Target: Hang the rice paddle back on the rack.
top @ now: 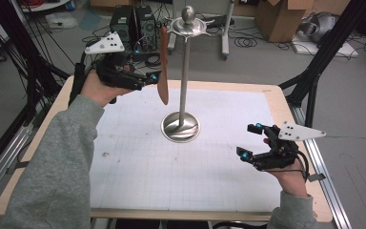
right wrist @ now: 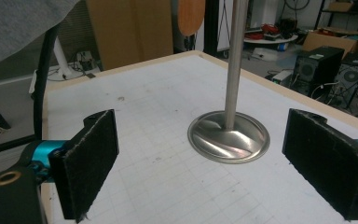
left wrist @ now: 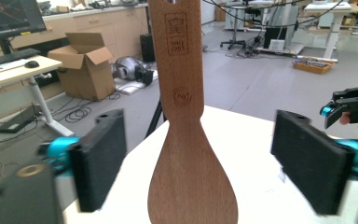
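While the wooden spatula (top: 163,78) hangs upright from the metal stand (top: 183,71), the left gripper (top: 145,81) sits at its blade with jaws spread apart, neither pad touching wood. From the left gripper view, the spatula (left wrist: 186,140) stands centred between the pads and bears a stamped logo, unreadable from the high view. The right gripper (top: 250,140) hovers open, well apart, facing the stand's base (right wrist: 228,137).

wooden spoon (left wrist: 186,140): reddish-brown; stand (top: 184,71): silver; table mat (top: 181,167): white, faint grid; pads (right wrist: 91,161): seemingly black
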### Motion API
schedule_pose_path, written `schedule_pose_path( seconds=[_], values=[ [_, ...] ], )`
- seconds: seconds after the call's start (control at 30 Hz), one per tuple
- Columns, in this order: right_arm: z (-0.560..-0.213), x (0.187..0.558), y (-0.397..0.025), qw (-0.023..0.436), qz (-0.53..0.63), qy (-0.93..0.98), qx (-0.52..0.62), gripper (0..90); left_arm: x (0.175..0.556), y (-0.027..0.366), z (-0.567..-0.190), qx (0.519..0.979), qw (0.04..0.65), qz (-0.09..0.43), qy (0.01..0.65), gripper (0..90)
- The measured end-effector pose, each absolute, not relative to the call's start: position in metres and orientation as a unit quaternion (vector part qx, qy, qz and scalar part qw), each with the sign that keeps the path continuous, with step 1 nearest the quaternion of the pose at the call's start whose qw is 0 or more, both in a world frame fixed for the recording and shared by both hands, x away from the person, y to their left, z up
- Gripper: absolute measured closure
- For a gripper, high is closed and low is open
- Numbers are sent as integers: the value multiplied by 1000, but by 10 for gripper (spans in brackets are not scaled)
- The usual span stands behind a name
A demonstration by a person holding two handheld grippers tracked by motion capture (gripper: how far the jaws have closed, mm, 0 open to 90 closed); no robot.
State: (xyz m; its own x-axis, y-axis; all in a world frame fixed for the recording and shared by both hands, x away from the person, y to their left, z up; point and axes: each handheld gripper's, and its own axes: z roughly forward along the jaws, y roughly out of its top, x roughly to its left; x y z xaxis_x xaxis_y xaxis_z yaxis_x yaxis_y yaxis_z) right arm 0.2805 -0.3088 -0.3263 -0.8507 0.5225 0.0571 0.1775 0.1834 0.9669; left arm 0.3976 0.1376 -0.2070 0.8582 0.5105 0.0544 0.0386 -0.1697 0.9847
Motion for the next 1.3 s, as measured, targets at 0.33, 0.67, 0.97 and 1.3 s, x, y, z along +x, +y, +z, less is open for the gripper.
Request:
schedule_pose_path(
  seconds=[0.33,0.67,0.97,1.3],
  values=[
    [-326,281,-308,147,594,756,233,95,383,158,-225,739,614,199,193,142],
    [-325,282,-306,148,598,753,231,95,365,170,-242,743,606,204,196,142],
    [-324,285,-300,147,599,753,227,96,352,179,-254,738,604,214,210,142],
    [-324,286,-297,152,598,753,229,96,337,191,-281,735,607,211,217,141]
  ],
)
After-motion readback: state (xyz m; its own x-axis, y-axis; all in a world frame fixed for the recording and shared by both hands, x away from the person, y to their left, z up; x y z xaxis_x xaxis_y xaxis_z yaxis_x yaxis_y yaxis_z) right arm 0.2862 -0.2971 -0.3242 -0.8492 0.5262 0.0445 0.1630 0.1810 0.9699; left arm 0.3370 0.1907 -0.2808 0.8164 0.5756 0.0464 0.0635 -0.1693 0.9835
